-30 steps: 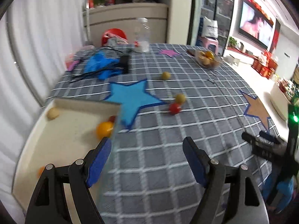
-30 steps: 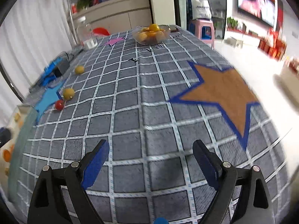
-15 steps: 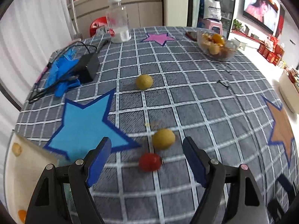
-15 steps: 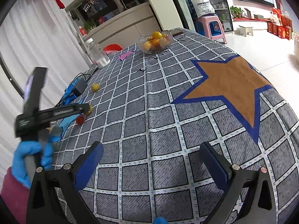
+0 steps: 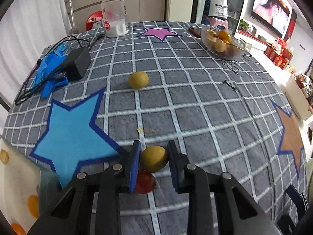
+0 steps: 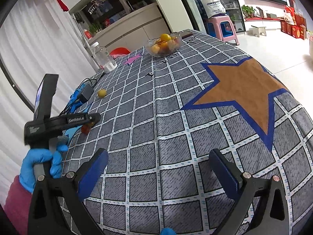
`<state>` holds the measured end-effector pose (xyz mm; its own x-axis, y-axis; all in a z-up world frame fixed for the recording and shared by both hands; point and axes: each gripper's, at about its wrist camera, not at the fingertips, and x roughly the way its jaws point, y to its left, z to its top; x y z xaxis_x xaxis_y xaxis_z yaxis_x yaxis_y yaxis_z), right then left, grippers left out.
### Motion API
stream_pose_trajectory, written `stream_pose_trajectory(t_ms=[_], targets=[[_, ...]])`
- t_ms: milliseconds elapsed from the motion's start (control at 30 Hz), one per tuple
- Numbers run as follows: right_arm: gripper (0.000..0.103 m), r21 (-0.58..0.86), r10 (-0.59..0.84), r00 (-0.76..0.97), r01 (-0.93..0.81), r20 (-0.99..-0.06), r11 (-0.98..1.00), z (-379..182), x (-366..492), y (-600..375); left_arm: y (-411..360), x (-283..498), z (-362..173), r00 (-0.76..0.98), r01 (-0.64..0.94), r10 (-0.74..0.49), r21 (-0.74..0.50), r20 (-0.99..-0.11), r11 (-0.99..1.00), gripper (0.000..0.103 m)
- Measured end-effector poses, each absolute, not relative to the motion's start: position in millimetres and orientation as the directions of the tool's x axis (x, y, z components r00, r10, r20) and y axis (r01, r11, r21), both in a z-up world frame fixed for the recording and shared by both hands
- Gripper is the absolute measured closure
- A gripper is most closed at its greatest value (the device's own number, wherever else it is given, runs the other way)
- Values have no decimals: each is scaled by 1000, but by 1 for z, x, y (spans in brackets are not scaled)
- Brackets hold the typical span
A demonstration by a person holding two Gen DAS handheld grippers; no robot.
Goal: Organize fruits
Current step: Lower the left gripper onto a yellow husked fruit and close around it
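My left gripper (image 5: 154, 159) is shut on a yellow fruit (image 5: 154, 161) just above the checked tablecloth. A red fruit (image 5: 143, 182) lies right beneath it, partly hidden by the left finger. Another yellow fruit (image 5: 138, 79) lies farther back on the cloth; it also shows in the right wrist view (image 6: 102, 93). A cream tray (image 5: 13, 178) with several small fruits sits at the lower left. My right gripper (image 6: 158, 173) is open and empty above the cloth near the brown star (image 6: 242, 86). The left gripper (image 6: 92, 118) shows at the left in the right wrist view.
A glass bowl of fruit (image 5: 222, 42) stands at the back right. A clear bottle (image 5: 115, 12) stands at the back. A black adapter with cable (image 5: 76, 63) and blue gloves (image 5: 49, 72) lie at the left. The table edge falls away on the right.
My left gripper moved forward and down over the near yellow fruit and closed on it. The right gripper stayed open and barely moved.
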<state>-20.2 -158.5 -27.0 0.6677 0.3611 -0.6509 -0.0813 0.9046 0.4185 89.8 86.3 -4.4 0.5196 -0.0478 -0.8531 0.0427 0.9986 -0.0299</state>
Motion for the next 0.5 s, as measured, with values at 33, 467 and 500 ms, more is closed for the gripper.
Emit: stream_pose_trajectory(t_ms=[33,467,500], targets=[[0,418,361,668,-81,-651,905,-27,-20,-158,85,83,-3,524,52,-63,-42,-850,998,72],[0,418,361,668,-81,-651,905,-27,-19,-158,42,-9,-5,532,247,-146,-12,-834,969,72],[0,417,360,667,-81,-652,905,-27,-19,-158,41,-16,-5,547,251,-138,5,-826,968,72]])
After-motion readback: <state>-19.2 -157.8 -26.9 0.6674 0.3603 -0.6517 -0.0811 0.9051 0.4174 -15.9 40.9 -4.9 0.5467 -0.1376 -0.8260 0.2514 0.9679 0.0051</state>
